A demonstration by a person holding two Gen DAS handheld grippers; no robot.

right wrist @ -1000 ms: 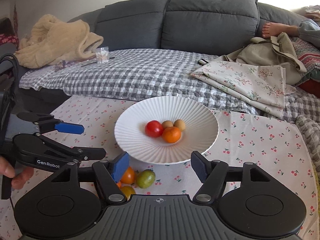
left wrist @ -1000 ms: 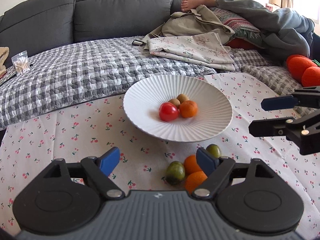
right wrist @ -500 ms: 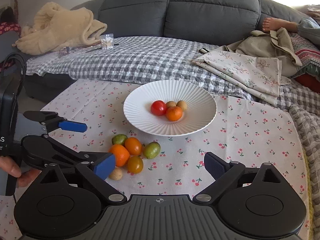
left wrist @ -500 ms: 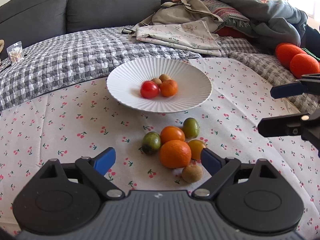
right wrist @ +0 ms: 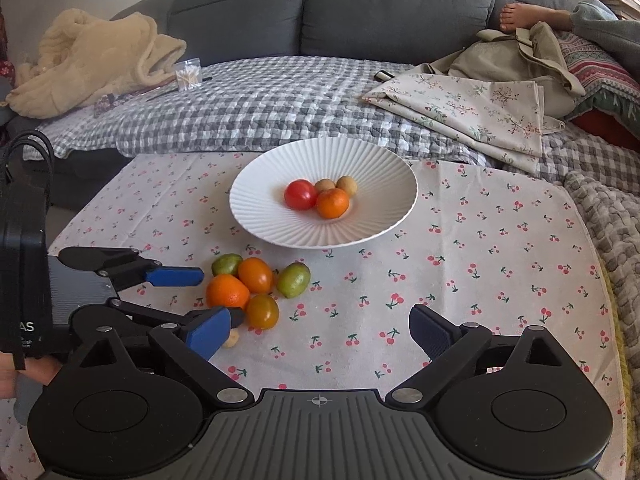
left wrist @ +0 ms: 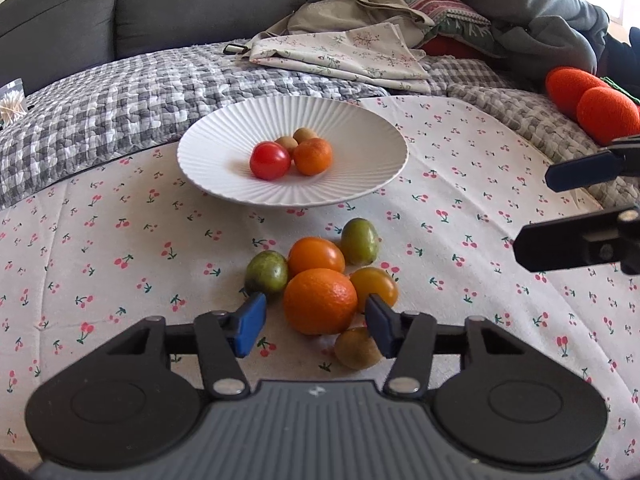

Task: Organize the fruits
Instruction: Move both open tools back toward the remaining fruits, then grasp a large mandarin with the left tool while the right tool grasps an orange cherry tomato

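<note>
- The plate (left wrist: 360,184) looks like matt white ceramic, finely ribbed.
- The tablecloth (left wrist: 460,184) is printed cloth, slightly creased.
- The orange (left wrist: 320,300) has dimpled skin.
- The red tomato (left wrist: 270,160) looks smooth, glossy.
</note>
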